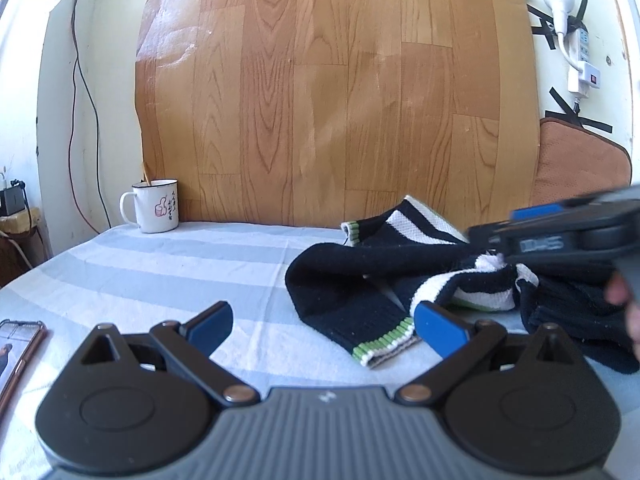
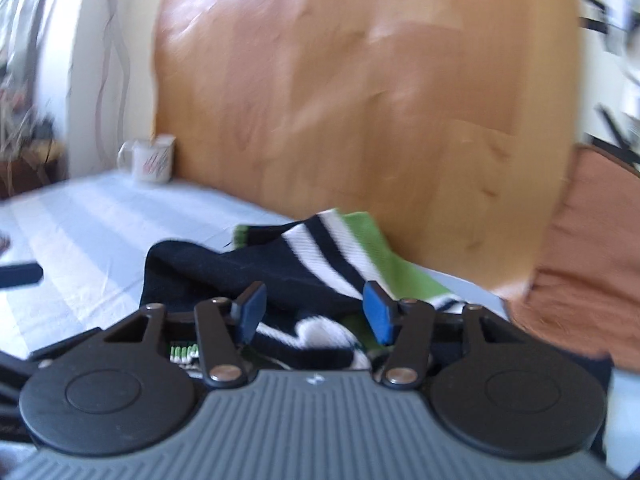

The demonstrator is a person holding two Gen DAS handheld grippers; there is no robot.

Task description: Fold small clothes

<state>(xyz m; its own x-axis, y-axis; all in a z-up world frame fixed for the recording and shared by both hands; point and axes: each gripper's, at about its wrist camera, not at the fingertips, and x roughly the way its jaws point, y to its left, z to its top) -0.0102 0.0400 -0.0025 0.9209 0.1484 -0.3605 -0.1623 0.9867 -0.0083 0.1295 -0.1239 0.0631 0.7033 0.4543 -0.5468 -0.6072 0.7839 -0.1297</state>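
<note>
The left gripper (image 1: 324, 324) sits low over the bed, and its blue pads are spread wide with nothing between them. Just past its right pad lies the green-edged cuff of a dark sweater (image 1: 352, 280). The sweater is small, dark blue with white stripes and green trim, and it lies crumpled on the striped bed sheet (image 1: 160, 264).

A phone (image 1: 18, 344) lies on the sheet at the left edge, near that gripper.

The right gripper (image 2: 314, 314) hangs over the sweater's right side. Its picture is blurry. Its jaws stand about half apart, and the sweater shows below and behind them, but the pads do not press on it. In the left view, this gripper reaches in from the right, over the striped part, with a bit of the person's fingers (image 1: 618, 288) beside it.

Farther back, a white mug (image 1: 154, 206) stands on the sheet, close to a big wood-look board (image 1: 340, 88). A brown cushion (image 1: 584, 164) leans at the right.
</note>
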